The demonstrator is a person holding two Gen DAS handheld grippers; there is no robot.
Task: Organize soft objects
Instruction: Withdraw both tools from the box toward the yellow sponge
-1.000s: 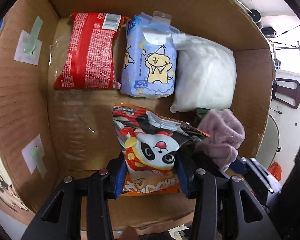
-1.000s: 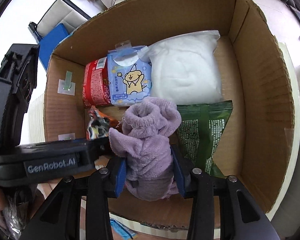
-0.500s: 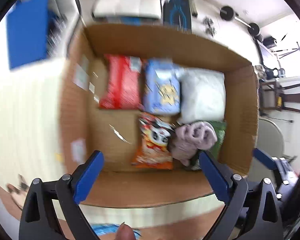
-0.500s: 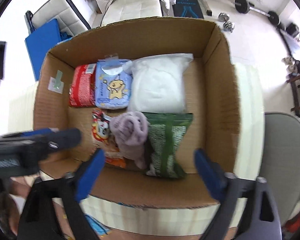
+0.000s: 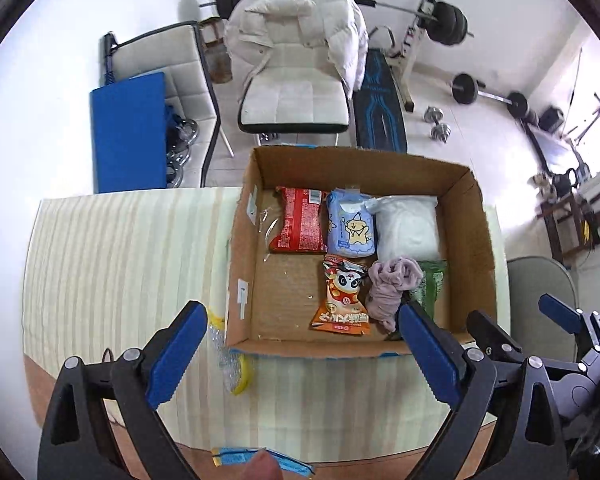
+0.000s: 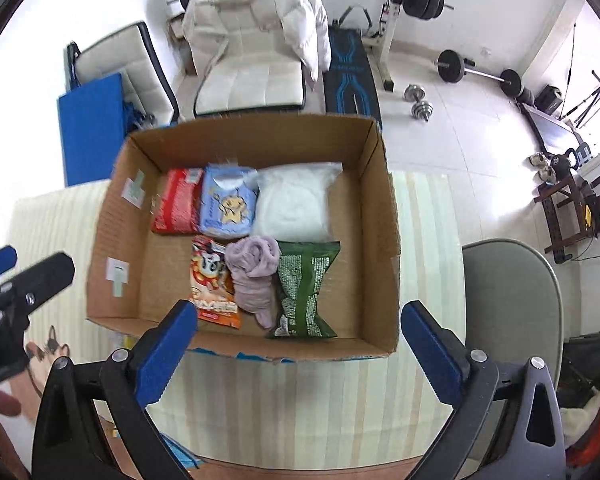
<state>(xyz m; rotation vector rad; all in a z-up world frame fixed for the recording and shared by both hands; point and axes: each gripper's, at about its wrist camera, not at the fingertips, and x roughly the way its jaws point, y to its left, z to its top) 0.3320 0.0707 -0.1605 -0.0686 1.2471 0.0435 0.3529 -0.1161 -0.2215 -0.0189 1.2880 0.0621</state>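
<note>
You held both tools, left tool (image 5: 300, 354) and right tool (image 6: 300, 350), wide and empty above the box (image 6: 384, 216), since the panda snack bag (image 5: 342, 298) and purple cloth (image 5: 392, 286) lay packed mid-frame.

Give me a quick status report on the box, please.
Both tongs open, empty. Panda snack and purple cloth in box. Nothing in the way.

Each hand-held gripper (image 5: 302, 350) has black triangular-cutout arms, blue pads (image 6: 165, 354) (ridged), and silver screws.
</note>
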